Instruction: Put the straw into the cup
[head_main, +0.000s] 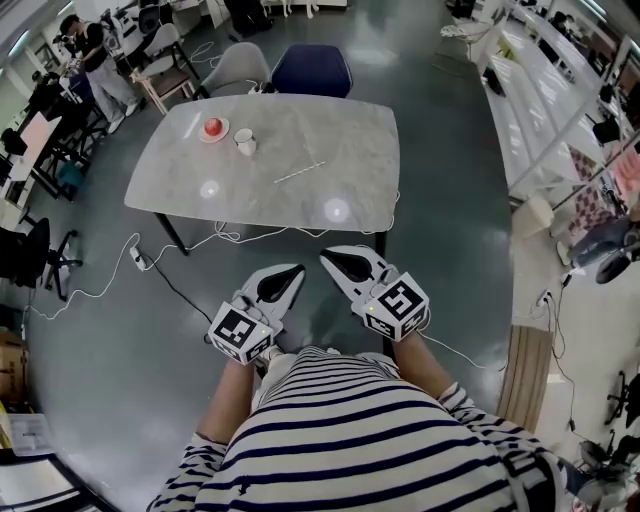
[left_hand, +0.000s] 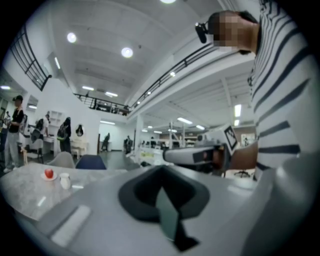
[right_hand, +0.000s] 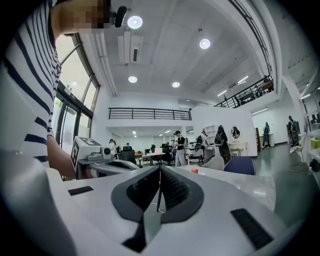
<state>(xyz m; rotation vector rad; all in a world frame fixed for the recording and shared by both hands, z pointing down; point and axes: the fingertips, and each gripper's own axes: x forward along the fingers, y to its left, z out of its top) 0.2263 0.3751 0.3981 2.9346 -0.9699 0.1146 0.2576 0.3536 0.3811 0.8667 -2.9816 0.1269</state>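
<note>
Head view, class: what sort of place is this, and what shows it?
Probably an open-plan lab or office: a work table with chairs, crowded desks at left, long white benches at right.

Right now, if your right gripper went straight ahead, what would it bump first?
Probably the near edge of the grey marbled table, just ahead of the right gripper, whose jaws are shut. Height is unclear, so it might skim over the top.
</note>
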